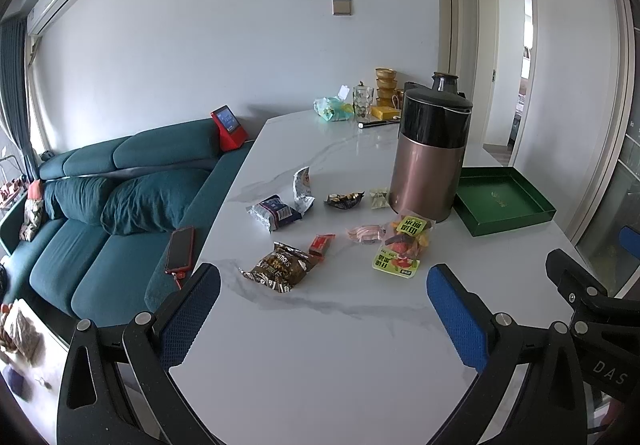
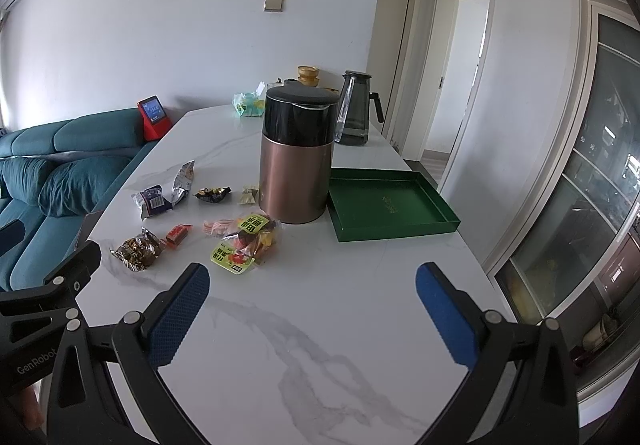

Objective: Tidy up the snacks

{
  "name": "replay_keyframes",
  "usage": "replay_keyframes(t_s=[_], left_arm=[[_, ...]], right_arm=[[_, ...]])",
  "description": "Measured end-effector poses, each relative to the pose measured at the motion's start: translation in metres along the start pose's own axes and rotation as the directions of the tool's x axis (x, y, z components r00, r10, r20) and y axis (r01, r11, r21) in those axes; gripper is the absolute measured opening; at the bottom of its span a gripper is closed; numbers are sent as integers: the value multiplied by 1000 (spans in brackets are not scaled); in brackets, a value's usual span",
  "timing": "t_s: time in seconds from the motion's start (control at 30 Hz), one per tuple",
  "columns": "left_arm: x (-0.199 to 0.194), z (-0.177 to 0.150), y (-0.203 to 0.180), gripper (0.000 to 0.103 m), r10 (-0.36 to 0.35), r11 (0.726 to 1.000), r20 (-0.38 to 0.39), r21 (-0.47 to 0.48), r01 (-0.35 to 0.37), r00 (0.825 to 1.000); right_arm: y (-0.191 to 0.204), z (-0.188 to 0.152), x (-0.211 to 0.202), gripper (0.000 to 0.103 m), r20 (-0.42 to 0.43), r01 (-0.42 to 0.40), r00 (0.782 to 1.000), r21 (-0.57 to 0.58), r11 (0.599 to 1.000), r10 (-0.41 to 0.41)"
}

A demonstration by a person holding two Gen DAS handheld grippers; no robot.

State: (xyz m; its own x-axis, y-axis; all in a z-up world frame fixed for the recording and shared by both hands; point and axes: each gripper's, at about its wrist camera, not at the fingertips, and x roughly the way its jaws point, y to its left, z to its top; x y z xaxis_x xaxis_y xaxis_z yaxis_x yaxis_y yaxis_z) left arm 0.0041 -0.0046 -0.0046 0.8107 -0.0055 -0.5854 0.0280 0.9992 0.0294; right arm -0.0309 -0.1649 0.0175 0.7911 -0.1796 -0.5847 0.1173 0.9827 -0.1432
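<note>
Several snack packets lie scattered on the white marble table (image 1: pixel 320 345): a brown cookie bag (image 1: pixel 278 266), a small red packet (image 1: pixel 321 244), a pink packet (image 1: pixel 365 234), a yellow-green fruit snack bag (image 1: pixel 404 247), a blue-silver packet (image 1: pixel 274 212), a crumpled silver bag (image 1: pixel 303 190), a dark candy (image 1: pixel 344 199) and a pale green candy (image 1: pixel 379 198). An empty green tray (image 1: pixel 502 201) (image 2: pixel 388 205) sits to the right of them. My left gripper (image 1: pixel 322 309) is open above the near table, short of the snacks. My right gripper (image 2: pixel 312 305) is open too, holding nothing.
A tall copper-and-black canister (image 1: pixel 430 153) (image 2: pixel 296 157) stands between the snacks and the tray. A glass pitcher (image 2: pixel 354 109), cups and a wipes pack (image 1: pixel 332 109) sit at the far end. A teal sofa (image 1: pixel 120 197) with a red phone (image 1: pixel 180 249) lies to the left.
</note>
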Motion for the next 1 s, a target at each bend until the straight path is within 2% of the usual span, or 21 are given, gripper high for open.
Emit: replay_keyframes(t_s=[0.73, 1.0], left_arm=[[-2, 4, 1, 102, -3, 1000, 5, 1, 3, 1000], [6, 7, 10, 102, -35, 999, -7, 12, 35, 999]], right_arm=[[-1, 2, -2, 103, 1, 12, 1000, 0, 1000, -12], [10, 2, 1, 103, -11, 29, 1000, 27, 999, -29]])
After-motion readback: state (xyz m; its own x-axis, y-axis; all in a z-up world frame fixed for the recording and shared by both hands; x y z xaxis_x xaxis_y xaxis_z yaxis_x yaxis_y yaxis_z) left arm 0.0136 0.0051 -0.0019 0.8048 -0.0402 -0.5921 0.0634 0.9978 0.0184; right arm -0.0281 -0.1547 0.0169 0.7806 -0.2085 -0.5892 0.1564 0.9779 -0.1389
